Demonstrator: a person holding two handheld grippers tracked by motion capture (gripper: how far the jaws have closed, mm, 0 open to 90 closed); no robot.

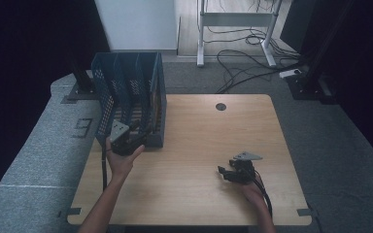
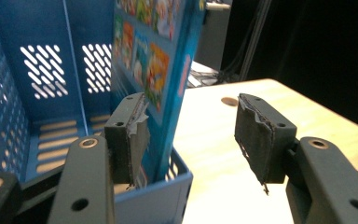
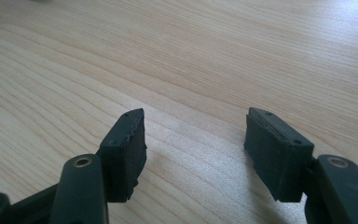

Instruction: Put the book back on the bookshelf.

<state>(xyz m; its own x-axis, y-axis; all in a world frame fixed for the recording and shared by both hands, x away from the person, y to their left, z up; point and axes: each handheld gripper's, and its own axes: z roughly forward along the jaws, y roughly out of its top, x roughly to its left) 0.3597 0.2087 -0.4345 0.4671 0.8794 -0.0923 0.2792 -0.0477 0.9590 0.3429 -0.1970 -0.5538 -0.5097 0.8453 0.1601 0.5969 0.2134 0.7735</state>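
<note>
Where hand-held gripper [image 2: 191,140] gapes, book [image 2: 161,70] between.

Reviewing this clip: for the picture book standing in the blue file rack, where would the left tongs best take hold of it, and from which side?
Probably the book's open front edge above the blue file rack's low front wall, coming in from the rack's open front. The book stands upright and thin in the rightmost slot, so one pad can go on each cover. The left tongs are open there, one pad already by the illustrated cover, not pressing.
</note>
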